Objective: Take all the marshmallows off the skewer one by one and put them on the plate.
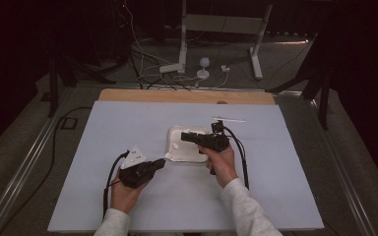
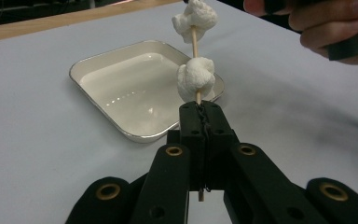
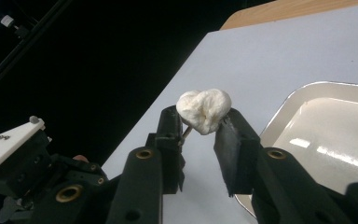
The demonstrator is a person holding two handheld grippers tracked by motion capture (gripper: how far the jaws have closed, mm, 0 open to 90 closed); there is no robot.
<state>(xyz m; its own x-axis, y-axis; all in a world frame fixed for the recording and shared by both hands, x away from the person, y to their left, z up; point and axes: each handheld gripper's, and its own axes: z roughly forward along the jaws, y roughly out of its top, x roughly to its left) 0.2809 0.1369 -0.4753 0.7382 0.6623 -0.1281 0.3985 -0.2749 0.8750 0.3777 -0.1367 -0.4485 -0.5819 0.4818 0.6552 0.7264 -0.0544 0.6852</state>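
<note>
Nearest to us, our left gripper (image 2: 200, 112) is clenched on a thin wooden skewer (image 2: 195, 39), the jaws pressed together with the stick running up between them. Just above the jaw tips sits a lumpy white marshmallow (image 2: 195, 79) threaded on the stick, and a second soft white marshmallow (image 3: 204, 111) rides at the far end.

That upper marshmallow is where our right gripper (image 3: 200, 123) is working — in the right gripper view it sits between the two black jaws, which stand apart, one jaw against its side, and we judge the hold loose rather than a firm clamp. The skewer tip shows just under the marshmallow, beside the left-hand jaw.

Behind and below the skewer lies a shallow cream-coloured rectangular metal tray (image 2: 98, 60) on the pale grey table covering (image 1: 128, 206); it looks empty. From the high view, both grippers meet over the near edge of that tray.

What could go wrong, as we judge it:
- Squeezing harder would crush or tear the soft marshmallow
- Pulling off-axis could bend or snap the thin skewer, or twist it in the left jaws
- A sticky marshmallow may cling to a jaw instead of dropping into the tray
- With so light a contact it could slip free and land on the table
</note>
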